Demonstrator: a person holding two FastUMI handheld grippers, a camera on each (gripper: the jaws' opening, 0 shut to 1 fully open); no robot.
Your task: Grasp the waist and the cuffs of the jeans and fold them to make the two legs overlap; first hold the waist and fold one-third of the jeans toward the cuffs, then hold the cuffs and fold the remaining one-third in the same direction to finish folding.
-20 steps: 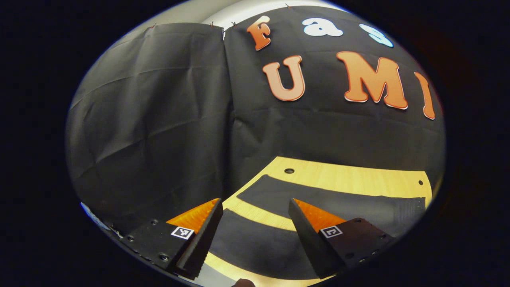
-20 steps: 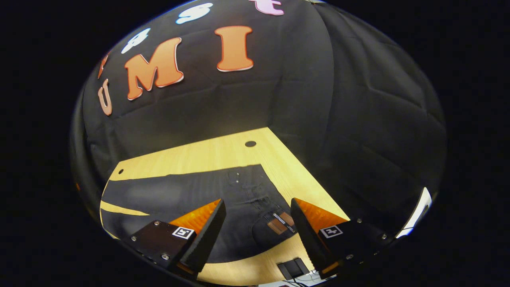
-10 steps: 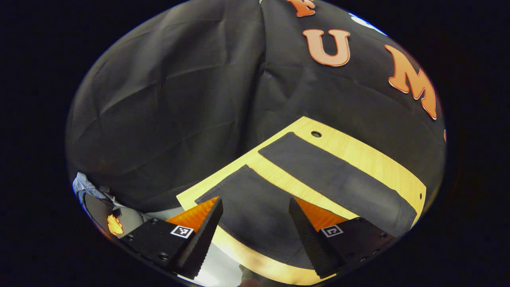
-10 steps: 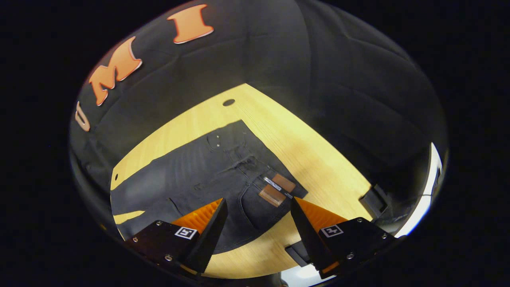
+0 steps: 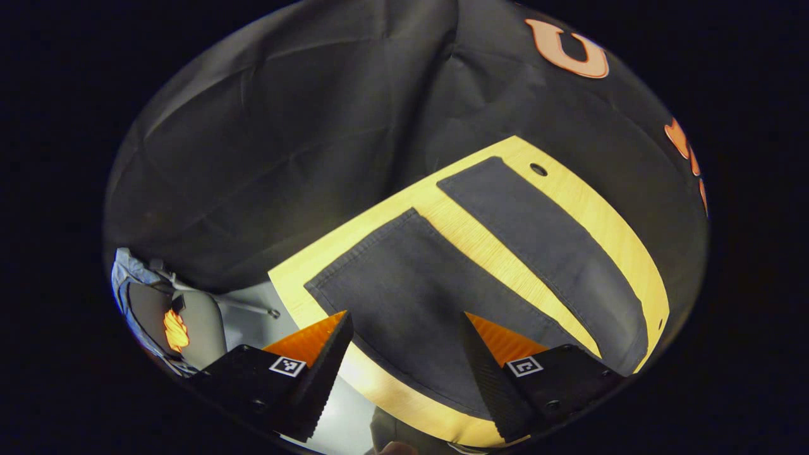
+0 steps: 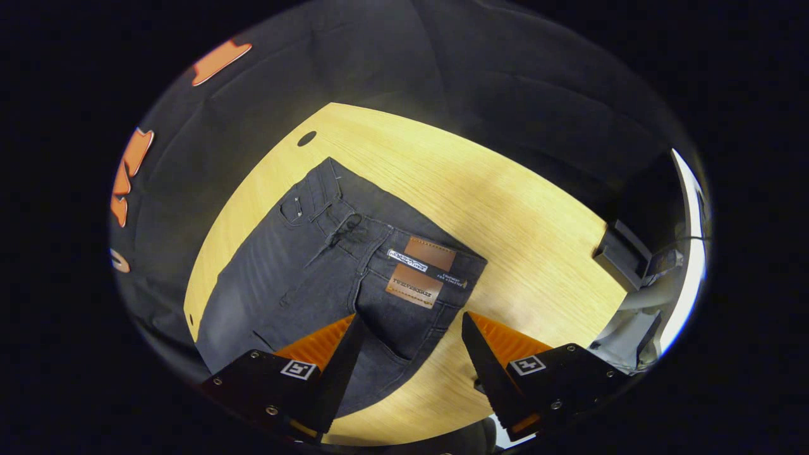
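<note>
The jeans run past the view's lower-left edge (legs cut off).

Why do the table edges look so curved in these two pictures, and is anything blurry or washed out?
Left gripper view: the fisheye lens bows the table edge and the jeans legs; focus looks sharp. Right gripper view: the same bending; light falls brightest on the wood right of the waist, a white strip glares at the far right, and the booth wall is dim.
</note>
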